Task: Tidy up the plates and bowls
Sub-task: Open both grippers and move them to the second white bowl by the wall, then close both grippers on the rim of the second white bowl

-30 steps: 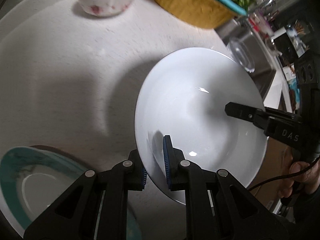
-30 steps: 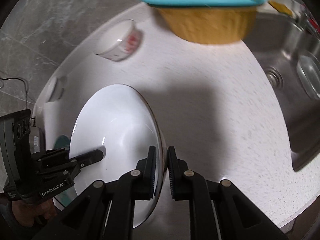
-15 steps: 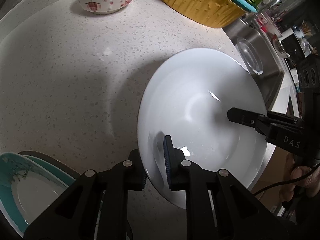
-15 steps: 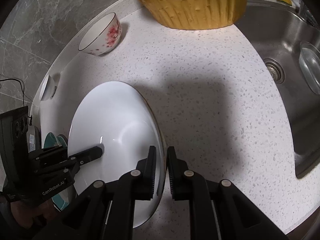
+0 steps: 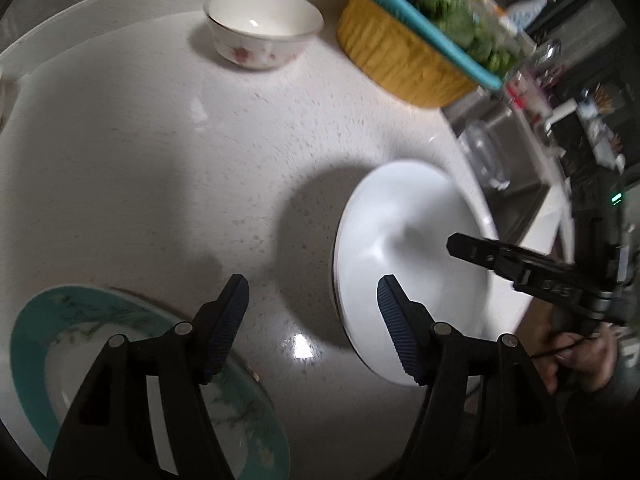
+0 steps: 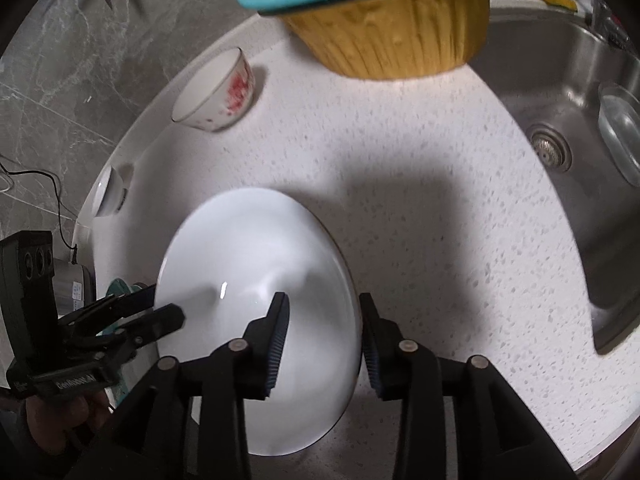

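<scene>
A large white bowl (image 5: 404, 256) rests on the speckled counter; it also shows in the right wrist view (image 6: 248, 264). My left gripper (image 5: 312, 320) is open, its right finger over the bowl's near rim, its left finger over the counter. My right gripper (image 6: 322, 340) is open with its jaws on either side of the bowl's rim, not touching. A teal-rimmed plate (image 5: 36, 344) lies at lower left under my left gripper. A small white bowl with red flowers (image 5: 260, 32) stands at the back; it also shows in the right wrist view (image 6: 216, 92).
A yellow basket with a teal colander of greens (image 5: 412, 56) stands at the back right (image 6: 400, 32). A steel sink (image 6: 568, 92) with a glass bowl (image 6: 620, 136) lies to the right. A grey marble wall (image 6: 60, 60) runs behind the counter.
Both grippers have opened and let go of the white bowl's rim. The bowl now rests on the counter. My left gripper has pulled back to the left.
</scene>
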{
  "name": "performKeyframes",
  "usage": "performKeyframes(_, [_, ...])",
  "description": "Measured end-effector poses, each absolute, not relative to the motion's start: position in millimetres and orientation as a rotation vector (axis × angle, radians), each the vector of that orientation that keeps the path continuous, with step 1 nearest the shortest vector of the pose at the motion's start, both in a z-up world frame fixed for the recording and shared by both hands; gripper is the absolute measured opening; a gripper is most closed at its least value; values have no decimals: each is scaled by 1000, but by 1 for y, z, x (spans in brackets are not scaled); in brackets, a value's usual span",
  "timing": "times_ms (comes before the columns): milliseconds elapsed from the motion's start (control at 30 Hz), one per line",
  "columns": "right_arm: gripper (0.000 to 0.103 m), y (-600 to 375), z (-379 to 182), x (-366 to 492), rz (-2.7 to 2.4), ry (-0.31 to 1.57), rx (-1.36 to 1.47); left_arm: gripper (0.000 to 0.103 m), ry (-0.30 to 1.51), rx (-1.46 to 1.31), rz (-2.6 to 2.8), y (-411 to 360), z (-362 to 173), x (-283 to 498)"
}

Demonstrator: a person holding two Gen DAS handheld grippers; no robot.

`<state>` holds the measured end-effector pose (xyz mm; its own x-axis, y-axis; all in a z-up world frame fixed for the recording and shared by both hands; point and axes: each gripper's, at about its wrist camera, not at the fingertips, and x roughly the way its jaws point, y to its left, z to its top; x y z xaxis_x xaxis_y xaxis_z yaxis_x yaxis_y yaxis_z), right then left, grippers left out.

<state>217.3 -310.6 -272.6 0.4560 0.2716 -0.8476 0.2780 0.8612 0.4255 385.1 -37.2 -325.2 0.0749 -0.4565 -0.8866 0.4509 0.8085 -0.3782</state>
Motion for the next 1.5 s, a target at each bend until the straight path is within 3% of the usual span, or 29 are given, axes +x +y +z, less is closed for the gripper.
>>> performKeyframes(167, [51,-329,-236,222,-72,1075,513,78,1244,-88,-666,32,-269,417])
performKeyframes(233, [61,-331,-210,232,-54,1024,505,81,1198,-92,-579,75,-254,441])
performKeyframes(333, [77,-308,-163,266,48,945,475,81,1162,-122,-405,139,-245,475])
performKeyframes(500, [82,-207,-113,341,305,901,325,81,1109,-156,-176,232,-234,530])
performKeyframes(633, [82,-122,-112,422,389,943,230,81,1132,-193,-84,276,-251,575])
performKeyframes(867, [79,-6,-177,533,429,1101,137,81,1225,-302,-119,310,-308,637])
performKeyframes(1033, [71,20,-226,573,384,1189,157,81,1283,-297,-181,307,-343,655])
performKeyframes(1167, [71,28,-248,582,379,1215,148,79,1293,-312,-183,306,-358,666])
performKeyframes(1200, [71,28,-252,584,375,1222,151,75,1290,-307,-181,306,-360,669])
performKeyframes(1267, [70,29,-262,590,362,1243,171,47,1289,-289,-186,302,-361,674])
performKeyframes(1333, [63,29,-268,593,362,1250,171,35,1292,-258,-188,298,-364,679])
performKeyframes(1467, [52,42,-278,597,380,1262,154,35,1285,-250,-185,296,-368,688])
performKeyframes(1500, [45,44,-281,599,383,1265,152,35,1284,-246,-187,295,-369,689])
